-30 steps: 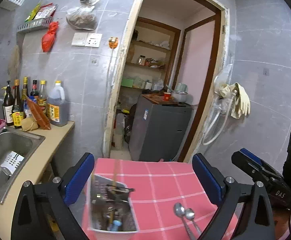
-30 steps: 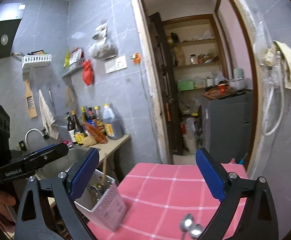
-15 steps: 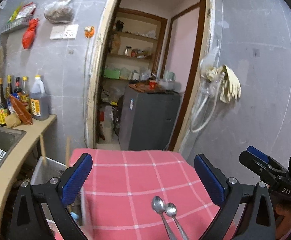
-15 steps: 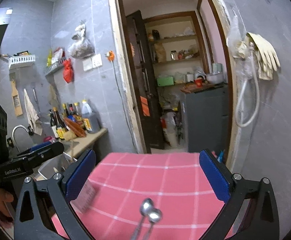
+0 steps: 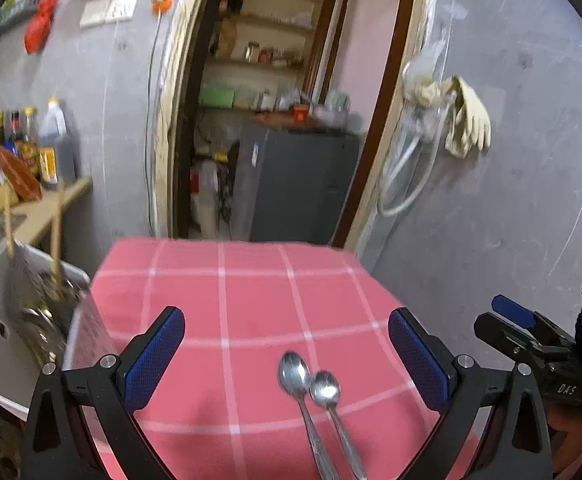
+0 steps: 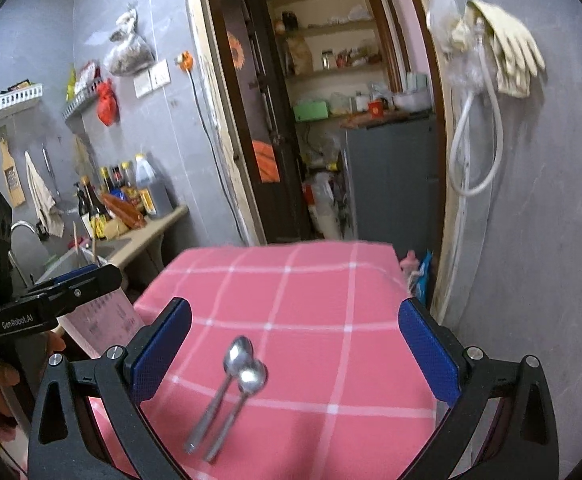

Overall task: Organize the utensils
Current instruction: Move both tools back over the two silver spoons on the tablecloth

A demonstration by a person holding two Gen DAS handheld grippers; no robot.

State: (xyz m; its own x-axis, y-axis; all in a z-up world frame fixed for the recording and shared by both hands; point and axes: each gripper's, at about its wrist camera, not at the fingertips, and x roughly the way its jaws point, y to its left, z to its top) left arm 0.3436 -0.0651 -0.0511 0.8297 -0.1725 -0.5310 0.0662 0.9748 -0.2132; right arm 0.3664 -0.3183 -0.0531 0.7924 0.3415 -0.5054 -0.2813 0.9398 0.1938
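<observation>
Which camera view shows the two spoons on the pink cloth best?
The right wrist view is best: both spoons lie whole, bowls to handle ends, on the pink checked cloth between the open fingers of the right gripper. In the left wrist view the spoons are sharp, but the bottom edge cuts off their handles.

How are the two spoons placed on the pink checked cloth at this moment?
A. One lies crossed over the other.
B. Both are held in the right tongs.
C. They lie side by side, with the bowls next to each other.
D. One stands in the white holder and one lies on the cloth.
C: the two spoons lie side by side on the pink checked cloth, bowls next to each other, and both open tongs hold nothing.
</observation>
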